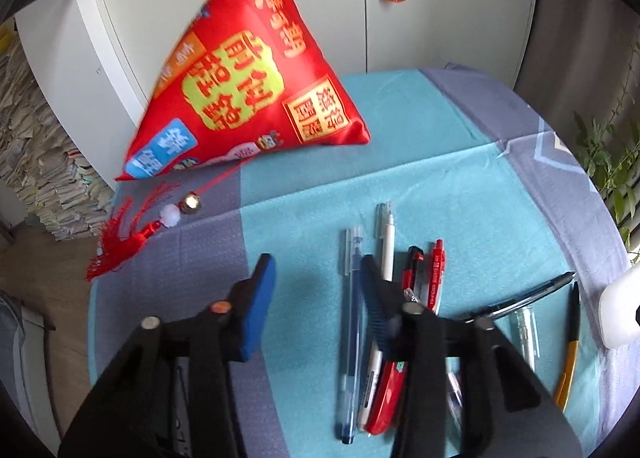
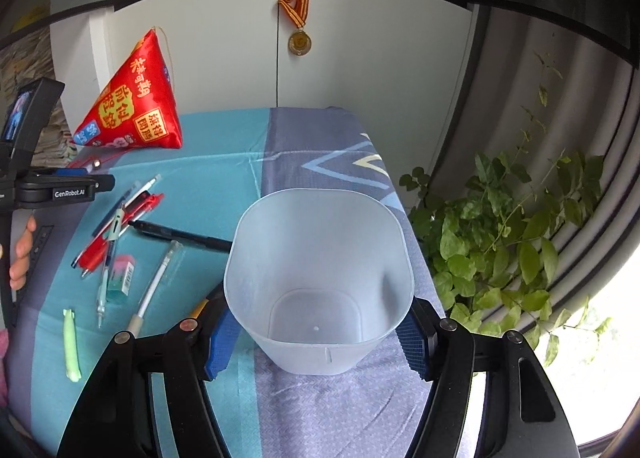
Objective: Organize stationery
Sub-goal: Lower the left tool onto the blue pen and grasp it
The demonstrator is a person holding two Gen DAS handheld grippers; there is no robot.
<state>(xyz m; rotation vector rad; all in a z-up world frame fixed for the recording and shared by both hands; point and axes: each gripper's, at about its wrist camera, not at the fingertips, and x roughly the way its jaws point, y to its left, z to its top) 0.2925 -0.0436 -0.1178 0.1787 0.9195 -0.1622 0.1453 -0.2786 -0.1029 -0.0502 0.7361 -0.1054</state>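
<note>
We are seeing a frosted, translucent cup standing upright and empty between the two pads of the right tongs, which are pressing on its lower walls. Pens are lying flat on the surface under the left tongs: a clear blue pen is lying lengthwise between the pads, a white pen and two red pens are lying partly beneath the right-hand pad, and a black pen and a yellow-and-black pen are lying further right. An eraser and a green pen are resting left of the right tongs.
</note>
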